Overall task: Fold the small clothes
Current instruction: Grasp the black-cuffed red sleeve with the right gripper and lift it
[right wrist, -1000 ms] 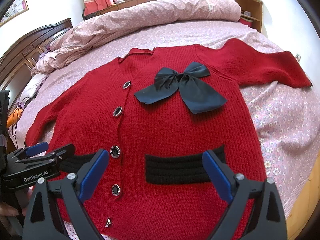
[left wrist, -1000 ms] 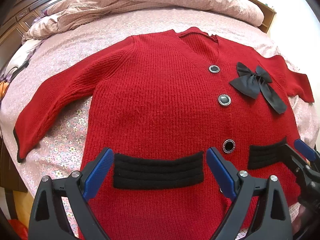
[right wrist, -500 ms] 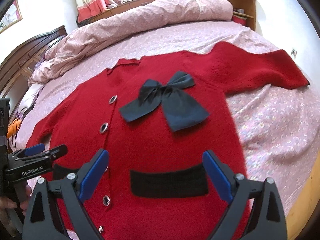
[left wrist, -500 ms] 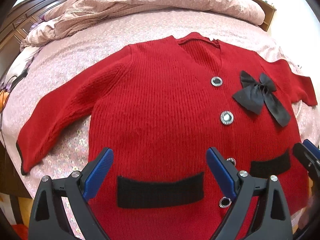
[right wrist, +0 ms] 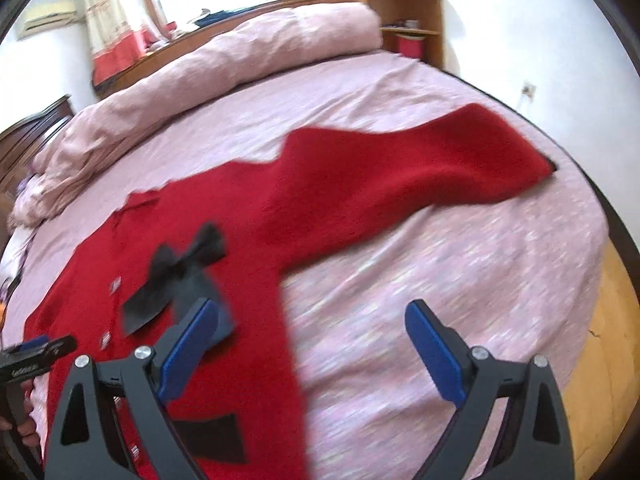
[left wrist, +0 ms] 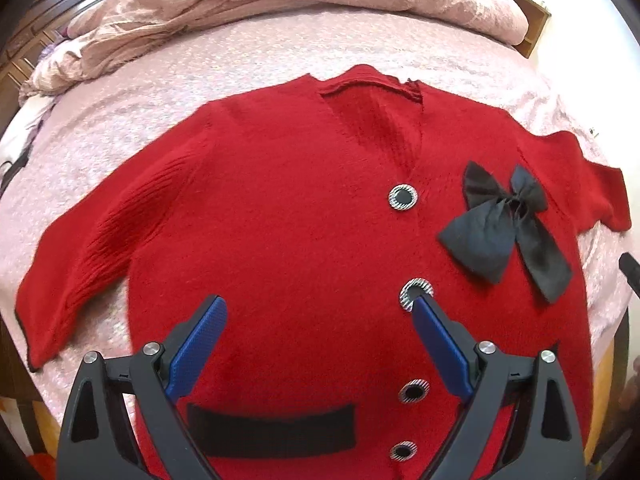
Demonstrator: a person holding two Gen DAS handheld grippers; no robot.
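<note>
Pink floral bed (left wrist: 248, 52) fills the room, carrying a red knitted cardigan (left wrist: 288, 216) spread flat, face up, sleeves out, ready for folding. Its black fabric bow (left wrist: 504, 228) sits on the chest. Left gripper (left wrist: 320, 344) hovers above the body, right gripper (right wrist: 312, 344) beside the hem; both sets of fingers spread, empty.

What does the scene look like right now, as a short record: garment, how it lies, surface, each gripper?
garment: red cardigan with black bow and round buttons
lay: flat, front up, buttoned, both sleeves spread out, unfolded
surface: pink bedsheet, rolled quilt at far side
left gripper: open, over the cardigan's lower front, holding nothing
right gripper: open, over the cardigan's side edge below the right sleeve, holding nothing
</note>
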